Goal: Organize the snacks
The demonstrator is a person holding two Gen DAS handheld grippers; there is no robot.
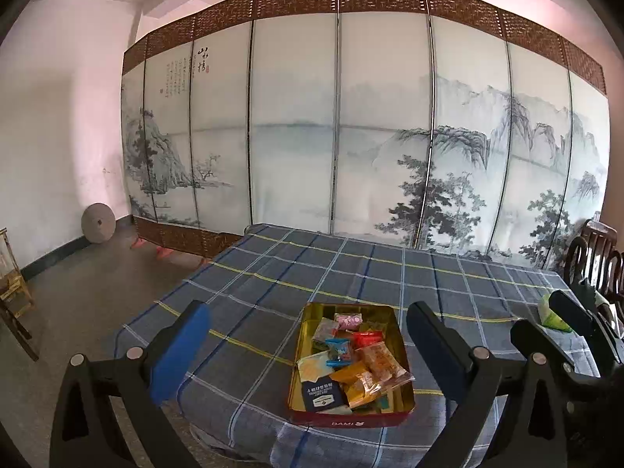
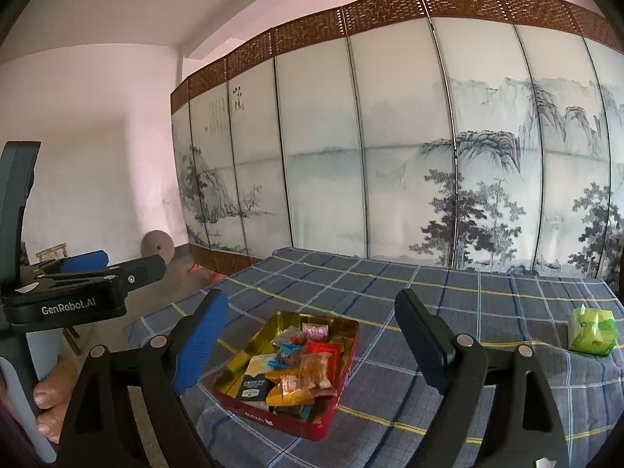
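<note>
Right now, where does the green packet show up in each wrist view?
Left wrist view: the green packet sits at the far right edge on the cloth, partly hidden behind the right gripper's dark fingers.
Right wrist view: it lies in full view at the right, on the cloth, well right of the tin.
Shared landmark: the tin of snacks, left of the packet in both views.

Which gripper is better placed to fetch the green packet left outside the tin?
Right, probably. The green packet lies on the tablecloth off to the right of the tin, on the right gripper's side. The left gripper is farther away. Both are open and empty.
</note>
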